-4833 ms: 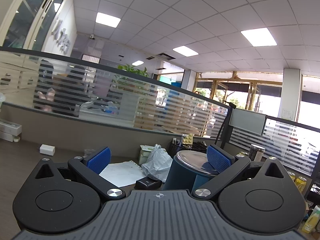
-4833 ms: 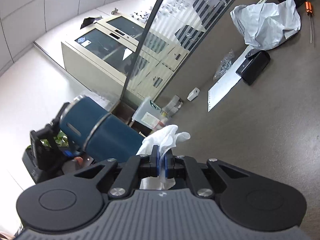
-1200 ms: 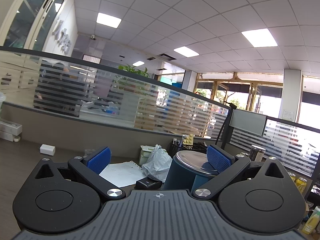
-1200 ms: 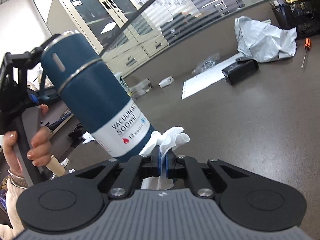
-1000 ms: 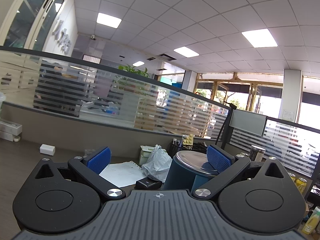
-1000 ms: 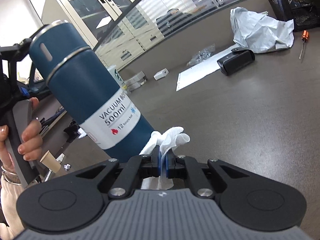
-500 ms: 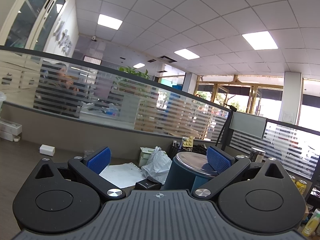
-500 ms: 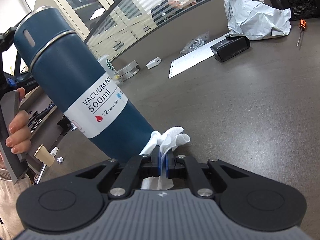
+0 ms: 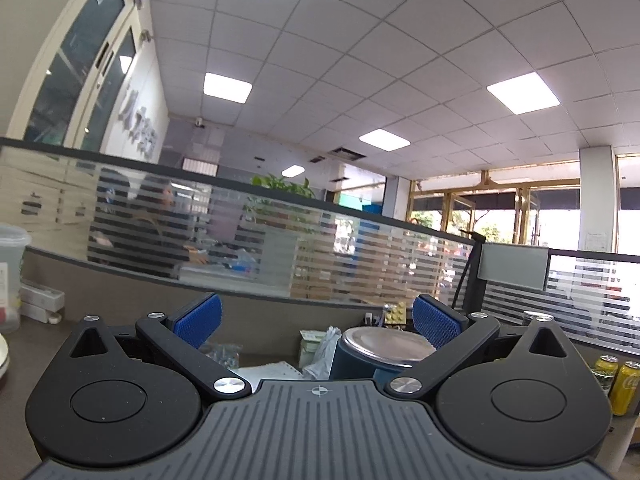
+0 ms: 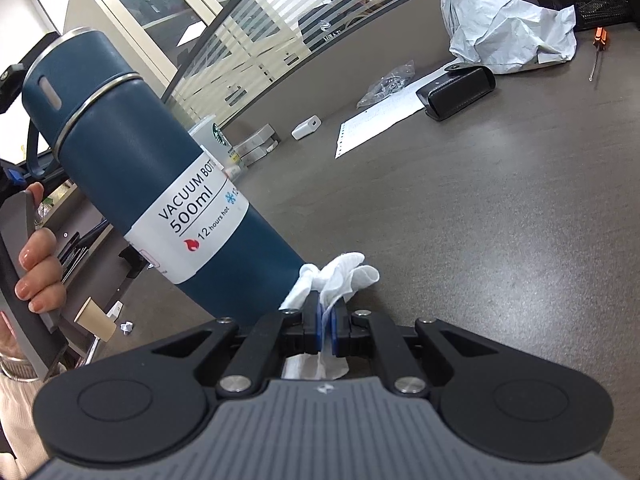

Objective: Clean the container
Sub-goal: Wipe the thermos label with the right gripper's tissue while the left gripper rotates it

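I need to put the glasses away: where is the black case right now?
In the right wrist view, the black case lies on the desk at upper right, resting on the edge of the white paper sheet, just below the crumpled grey bag.

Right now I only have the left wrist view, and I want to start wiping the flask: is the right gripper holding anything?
Observer: Yes, the right gripper is shut on a white cloth.
Operator: Where is that cloth relative to the flask?
Observer: It sits right beside the lower body of the blue flask. I cannot tell whether they touch.
Operator: Anything on the flask's side I should know about?
Observer: A white label wraps around its middle, printed with "500ml".
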